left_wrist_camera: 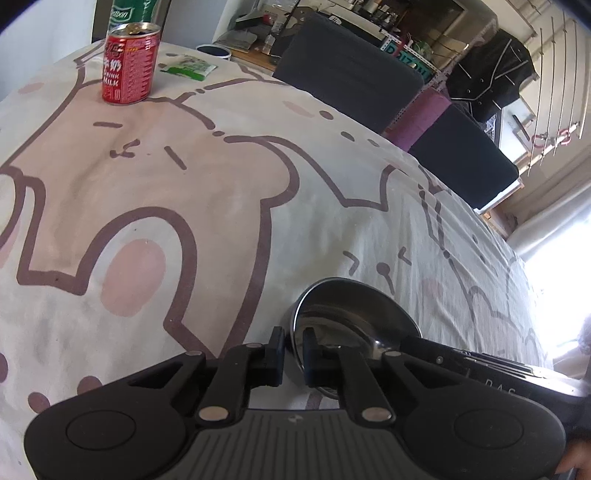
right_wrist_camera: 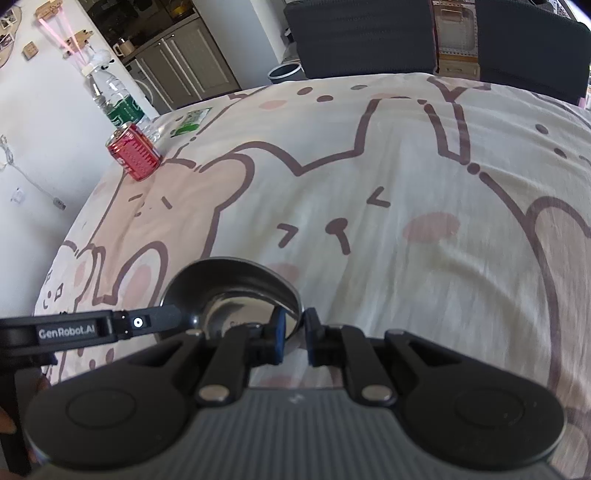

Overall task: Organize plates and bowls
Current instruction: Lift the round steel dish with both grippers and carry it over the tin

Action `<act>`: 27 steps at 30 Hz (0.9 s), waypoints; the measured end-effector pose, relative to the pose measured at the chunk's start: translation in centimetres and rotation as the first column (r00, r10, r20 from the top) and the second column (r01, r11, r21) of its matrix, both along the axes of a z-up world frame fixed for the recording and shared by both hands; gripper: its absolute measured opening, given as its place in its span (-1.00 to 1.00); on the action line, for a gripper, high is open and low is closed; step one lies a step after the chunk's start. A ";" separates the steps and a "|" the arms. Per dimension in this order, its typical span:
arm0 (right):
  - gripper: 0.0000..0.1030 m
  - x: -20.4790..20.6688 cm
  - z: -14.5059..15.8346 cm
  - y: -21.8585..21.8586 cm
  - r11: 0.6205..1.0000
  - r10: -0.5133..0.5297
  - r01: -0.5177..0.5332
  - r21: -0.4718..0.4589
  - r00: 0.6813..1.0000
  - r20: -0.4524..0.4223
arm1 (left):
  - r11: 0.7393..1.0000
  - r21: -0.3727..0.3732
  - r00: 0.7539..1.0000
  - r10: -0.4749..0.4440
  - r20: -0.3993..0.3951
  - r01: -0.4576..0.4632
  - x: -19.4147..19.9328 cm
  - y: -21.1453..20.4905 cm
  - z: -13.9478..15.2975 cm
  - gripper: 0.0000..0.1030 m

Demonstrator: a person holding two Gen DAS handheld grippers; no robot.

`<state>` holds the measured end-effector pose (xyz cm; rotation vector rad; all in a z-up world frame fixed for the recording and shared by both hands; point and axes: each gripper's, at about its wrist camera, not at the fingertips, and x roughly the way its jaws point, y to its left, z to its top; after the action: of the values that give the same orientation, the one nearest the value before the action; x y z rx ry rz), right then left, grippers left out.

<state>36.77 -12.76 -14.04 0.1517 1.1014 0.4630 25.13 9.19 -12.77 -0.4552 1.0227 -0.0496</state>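
Left wrist view: left gripper low in frame, jaws drawn narrow on the near rim of a steel bowl, one finger outside the wall, the other inside. Bowl tipped up on the tablecloth, its hollow facing the camera. Right gripper reaching in from the right edge, meeting the bowl's right side; contact point hidden behind the rim. Red milk can upright far back on the cloth, a green-labelled bottle just behind it, a green packet lying flat to the right of the can. Dark chairs beyond the table's far edge.

Right wrist view: right gripper likewise pinched narrow on the same bowl, fingers straddling the right part of the rim, one pad inside and one outside. Left gripper entering from the left edge, its tip touching the bowl's left rim. Bowl between the two tools, near the table's front edge, well apart from the can, bottle and packet at the far left corner. Tablecloth cream with pink cartoon animals outlined in brown. Chairs lined along the far side, grey cabinets further back.
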 end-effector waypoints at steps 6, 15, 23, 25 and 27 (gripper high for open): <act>-0.83 -0.1 0.7 -0.2 1.000 -0.030 0.030 -0.001 0.999 0.029 | 0.999 0.039 0.999 -0.040 0.030 0.038 -0.3 -0.8 1.2 -0.88; -0.85 -1.5 3.4 -2.1 0.998 -0.063 0.061 0.022 0.993 0.097 | 0.996 0.055 0.991 -0.074 0.110 0.068 -1.7 -2.7 4.7 -0.91; -0.86 -4.7 7.1 -6.0 0.993 -0.113 0.107 0.039 0.975 0.189 | 0.989 0.053 0.973 -0.143 0.181 0.136 -3.5 -6.1 7.5 -0.91; -0.86 -5.5 7.9 -7.2 0.992 -0.124 0.118 0.042 0.971 0.204 | 0.986 0.052 0.968 -0.163 0.190 0.155 -4.0 -7.1 8.0 -0.91; -0.86 -6.5 8.5 -8.3 0.990 -0.137 0.131 0.042 0.966 0.217 | 0.983 0.050 0.962 -0.182 0.202 0.175 -4.5 -8.1 8.5 -0.91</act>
<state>30.26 -21.10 -5.50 0.1936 0.8618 0.3641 20.61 1.06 -4.30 -0.3205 0.8569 -0.2371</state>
